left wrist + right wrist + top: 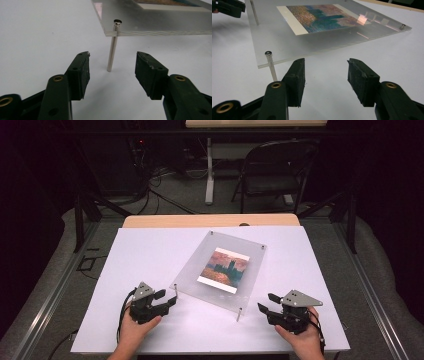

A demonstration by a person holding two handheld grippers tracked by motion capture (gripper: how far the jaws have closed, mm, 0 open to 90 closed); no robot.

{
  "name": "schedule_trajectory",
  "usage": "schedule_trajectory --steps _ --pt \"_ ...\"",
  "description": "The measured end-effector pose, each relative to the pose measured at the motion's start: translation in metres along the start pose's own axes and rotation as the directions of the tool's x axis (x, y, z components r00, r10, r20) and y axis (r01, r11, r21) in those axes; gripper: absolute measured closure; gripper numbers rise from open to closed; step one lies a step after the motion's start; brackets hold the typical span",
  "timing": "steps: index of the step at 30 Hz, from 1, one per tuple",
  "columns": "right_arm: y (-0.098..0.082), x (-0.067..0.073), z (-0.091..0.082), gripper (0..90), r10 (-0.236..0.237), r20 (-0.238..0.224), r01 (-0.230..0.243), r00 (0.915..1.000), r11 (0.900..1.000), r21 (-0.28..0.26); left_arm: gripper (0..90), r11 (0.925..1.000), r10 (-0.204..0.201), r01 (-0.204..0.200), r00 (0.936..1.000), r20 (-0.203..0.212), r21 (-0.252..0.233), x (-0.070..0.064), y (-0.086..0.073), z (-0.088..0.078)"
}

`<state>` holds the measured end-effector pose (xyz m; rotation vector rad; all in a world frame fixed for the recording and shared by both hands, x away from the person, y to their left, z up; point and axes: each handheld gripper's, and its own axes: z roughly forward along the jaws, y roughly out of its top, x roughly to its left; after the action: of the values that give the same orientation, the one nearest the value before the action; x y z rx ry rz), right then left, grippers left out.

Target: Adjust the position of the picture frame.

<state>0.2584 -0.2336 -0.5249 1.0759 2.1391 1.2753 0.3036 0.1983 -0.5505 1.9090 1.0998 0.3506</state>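
Observation:
A clear acrylic frame [220, 267] holding a painted postcard [224, 270] stands on thin metal posts on the white sheet [150, 250]. My left gripper [167, 298] is open at the frame's near left corner. In the left gripper view its jaws [113, 56] flank the corner post [111, 53], which stands just past the tips and untouched. My right gripper [265, 301] is open near the frame's near right corner. In the right gripper view its jaws [326, 61] point under the frame's edge [312, 53], with a post [272, 68] off to the left. Nothing is held.
The white sheet covers a wooden table [210, 220]. Beyond it on the floor are a folding chair [277, 170], cables and a table leg [209, 170]. The other gripper [227, 8] appears at the top left of the right gripper view.

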Motion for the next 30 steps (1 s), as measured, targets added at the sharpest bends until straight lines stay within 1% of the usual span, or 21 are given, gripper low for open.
schedule_trajectory --steps 1,3,4,5,7,10,13,15,16,17,22,23,28,30 --pt "0.000 0.000 0.000 48.4 -0.001 0.000 0.001 1.0000 1.000 0.006 46.9 0.9999 -0.013 0.013 0.9999 0.007 0.005 0.001 0.000 0.003" --pt "-0.001 0.001 0.000 48.5 0.004 -0.001 -0.004 1.0000 1.000 0.001 49.1 0.9993 -0.032 0.031 0.9993 0.021 0.022 0.003 0.000 0.007" --pt "-0.001 0.001 0.000 49.0 0.006 -0.003 -0.006 1.0000 1.000 0.005 50.2 0.9989 -0.039 0.039 0.9990 0.020 0.028 0.003 0.000 0.008" --pt "-0.001 0.001 0.000 49.3 0.004 -0.004 -0.004 1.0000 1.000 0.006 52.2 0.9984 -0.045 0.044 0.9988 0.019 0.036 0.005 0.001 0.009" --pt "-0.001 0.002 0.000 49.3 0.003 -0.006 -0.003 1.0000 1.000 0.007 54.6 0.9983 -0.047 0.047 0.9987 0.020 0.035 0.005 0.003 0.011" --pt "-0.001 0.004 0.000 49.9 -0.006 -0.007 0.006 1.0000 1.000 0.019 59.3 0.9988 -0.027 0.027 0.9994 0.020 0.040 0.005 0.007 0.014" --pt "-0.001 0.007 0.000 50.9 -0.012 -0.005 0.012 0.9999 1.000 0.018 62.8 0.9992 -0.012 0.011 0.9997 0.020 0.039 0.002 0.011 0.017" --pt "-0.001 0.007 0.000 52.1 -0.005 -0.014 0.005 0.9999 1.000 0.016 65.6 0.9987 0.004 -0.005 0.9997 0.023 0.051 0.001 0.014 0.020" --pt "-0.001 0.008 0.000 52.6 0.005 -0.021 -0.005 0.9998 1.000 0.019 67.0 0.9986 0.007 -0.008 0.9998 0.021 0.052 0.000 0.014 0.021" --pt "-0.001 0.008 0.000 52.8 0.005 -0.024 -0.005 0.9997 1.000 0.019 68.0 0.9985 0.010 -0.011 0.9998 0.018 0.054 0.000 0.014 0.022" --pt "-0.002 0.010 0.001 51.8 0.008 -0.037 -0.007 0.9993 0.999 0.035 74.5 0.9978 -0.004 0.003 0.9998 0.021 0.066 0.001 0.015 0.028" --pt "-0.002 0.010 0.001 51.0 0.006 -0.036 -0.005 0.9993 0.999 0.034 75.3 0.9977 -0.003 0.002 0.9999 0.016 0.068 0.001 0.015 0.029" --pt "-0.004 0.009 0.002 49.1 0.015 -0.034 -0.014 0.9993 0.999 0.046 79.1 0.9967 -0.021 0.019 0.9996 0.021 0.079 0.003 0.015 0.030" --pt "-0.004 0.009 0.002 49.0 0.018 -0.034 -0.017 0.9993 0.999 0.047 80.6 0.9965 -0.020 0.018 0.9995 0.024 0.081 0.002 0.016 0.030"
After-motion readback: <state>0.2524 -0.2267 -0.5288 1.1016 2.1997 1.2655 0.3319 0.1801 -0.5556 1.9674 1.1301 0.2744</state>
